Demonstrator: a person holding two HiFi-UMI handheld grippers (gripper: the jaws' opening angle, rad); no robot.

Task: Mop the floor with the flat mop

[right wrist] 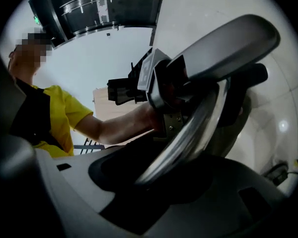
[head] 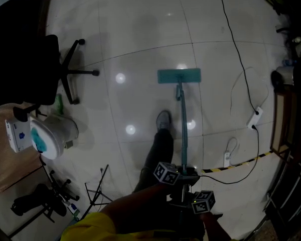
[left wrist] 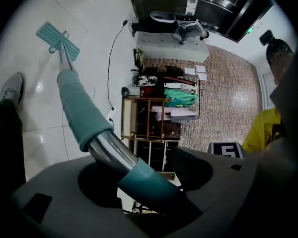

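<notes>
The flat mop's teal head (head: 179, 76) lies flat on the pale tiled floor (head: 140, 29). Its handle (head: 183, 134) runs back toward me. Both grippers sit low in the head view. My left gripper (head: 175, 177) is ahead on the handle and my right gripper (head: 190, 199) is behind it. In the left gripper view the handle's teal sleeve (left wrist: 79, 108) and chrome tube pass between the jaws of the left gripper (left wrist: 139, 175), which is shut on it; the mop head (left wrist: 58, 38) shows far off. The right gripper (right wrist: 159, 167) is shut on the chrome tube (right wrist: 188, 133).
My shoe (head: 163, 119) stands just left of the handle. A black office chair (head: 55, 69) and a white bowl-shaped fixture (head: 50, 134) are at the left. A power strip (head: 254, 118) with cables and a wooden rack (head: 281, 119) are at the right.
</notes>
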